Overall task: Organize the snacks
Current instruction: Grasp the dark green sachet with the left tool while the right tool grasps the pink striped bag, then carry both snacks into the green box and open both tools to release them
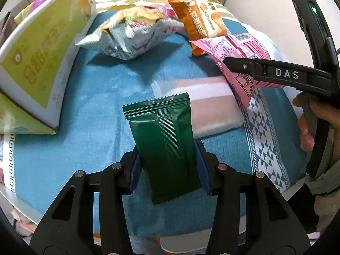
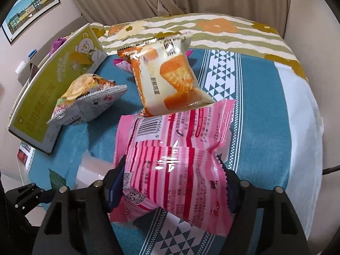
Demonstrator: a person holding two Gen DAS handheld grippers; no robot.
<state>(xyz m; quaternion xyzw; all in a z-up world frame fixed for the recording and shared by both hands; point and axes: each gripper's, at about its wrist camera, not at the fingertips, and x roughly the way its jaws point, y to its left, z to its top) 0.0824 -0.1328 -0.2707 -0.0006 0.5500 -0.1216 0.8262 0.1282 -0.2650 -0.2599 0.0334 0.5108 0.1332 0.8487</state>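
Observation:
My left gripper (image 1: pixel 167 159) is shut on a dark green snack packet (image 1: pixel 163 140), held above the blue tablecloth. My right gripper (image 2: pixel 172 182) is shut on a pink striped snack packet (image 2: pixel 174 157), which also shows at the right of the left wrist view (image 1: pixel 238 63) with the right gripper on it. An orange and cream cake packet (image 2: pixel 167 78) lies beyond the pink one. A silver chips bag (image 2: pixel 85 99) lies to the left, near a green and white box (image 2: pixel 53 85). A pale pink packet (image 1: pixel 212 108) lies on the cloth behind the green one.
The round table is covered by a blue patterned cloth (image 2: pixel 261 116) and a striped floral cloth (image 2: pixel 212 31) at the back. The green box (image 1: pixel 42 59) stands tilted at the left with purple packets behind it. Curtains hang behind the table.

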